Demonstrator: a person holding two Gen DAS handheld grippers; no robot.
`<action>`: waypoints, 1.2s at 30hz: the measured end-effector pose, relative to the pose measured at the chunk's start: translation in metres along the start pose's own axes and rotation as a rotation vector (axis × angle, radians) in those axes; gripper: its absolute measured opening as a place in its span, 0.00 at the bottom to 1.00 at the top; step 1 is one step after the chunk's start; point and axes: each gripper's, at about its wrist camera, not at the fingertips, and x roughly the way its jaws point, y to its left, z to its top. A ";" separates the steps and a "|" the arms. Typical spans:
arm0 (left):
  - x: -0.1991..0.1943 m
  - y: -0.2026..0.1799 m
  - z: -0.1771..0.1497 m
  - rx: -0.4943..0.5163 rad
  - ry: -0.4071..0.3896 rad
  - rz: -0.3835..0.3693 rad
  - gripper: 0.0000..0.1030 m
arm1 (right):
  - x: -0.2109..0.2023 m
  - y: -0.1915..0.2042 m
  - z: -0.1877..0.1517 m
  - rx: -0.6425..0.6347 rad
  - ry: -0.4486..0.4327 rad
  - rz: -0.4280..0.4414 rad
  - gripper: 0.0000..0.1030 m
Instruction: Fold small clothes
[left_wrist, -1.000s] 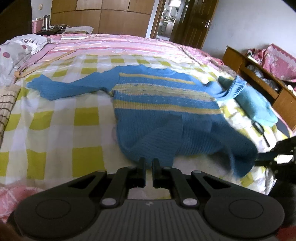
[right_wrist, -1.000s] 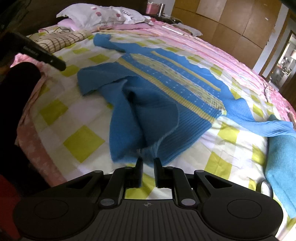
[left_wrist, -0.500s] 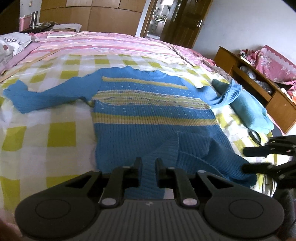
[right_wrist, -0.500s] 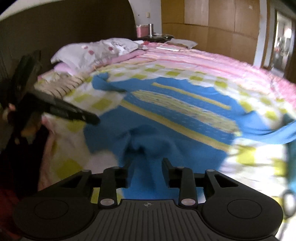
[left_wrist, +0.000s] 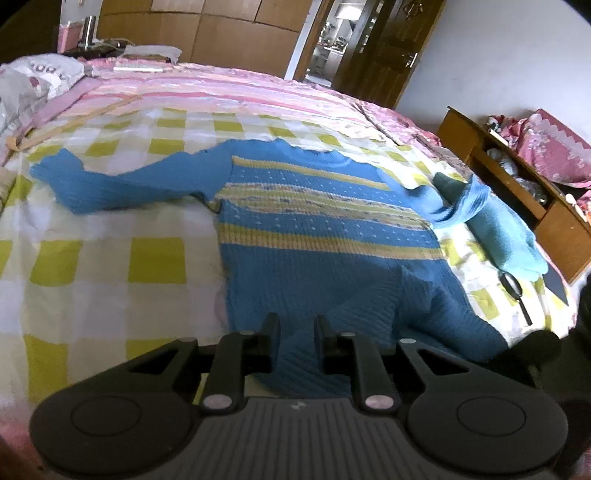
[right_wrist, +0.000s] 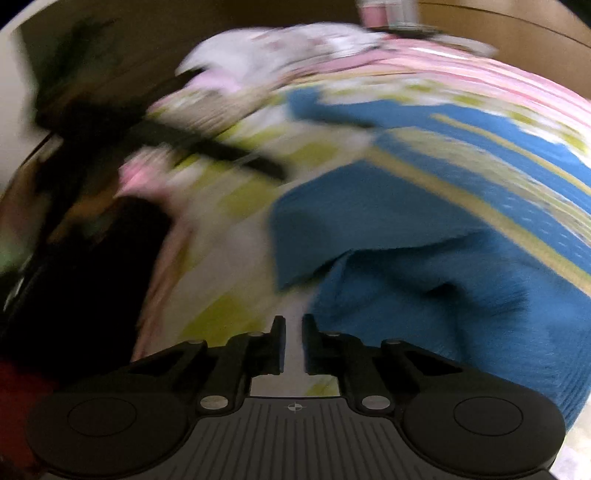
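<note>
A blue knitted sweater (left_wrist: 325, 236) with yellow stripes lies face up on the yellow-checked sheet (left_wrist: 110, 266), its sleeves spread to both sides. Its lower right corner is folded up in a crease. My left gripper (left_wrist: 297, 332) hangs over the near hem and its jaws are opening; blue knit shows in the gap, but the pads do not press on it. The right wrist view is blurred by motion. There my right gripper (right_wrist: 293, 332) is shut over bare sheet, just left of the sweater (right_wrist: 424, 229), with nothing between its fingers.
A folded light-blue cloth (left_wrist: 506, 236) lies at the sweater's right sleeve, with a small black-handled tool (left_wrist: 515, 291) beside it. A wooden cabinet (left_wrist: 517, 177) stands past the bed's right edge. Pillows (left_wrist: 33, 77) lie at the far left.
My left gripper's jaws have parted from shut and it has slid along the hem. My right gripper opened, swung left off the sweater's edge and shut again over the sheet.
</note>
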 end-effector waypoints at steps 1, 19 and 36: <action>-0.001 0.001 -0.001 -0.004 0.005 -0.006 0.24 | -0.003 0.008 -0.004 -0.040 0.040 0.035 0.06; -0.034 0.021 -0.008 -0.053 -0.059 0.046 0.28 | 0.061 0.035 0.034 -0.216 -0.107 -0.274 0.39; -0.036 0.022 0.005 -0.012 -0.101 0.057 0.30 | 0.062 0.030 0.058 0.285 -0.129 0.089 0.07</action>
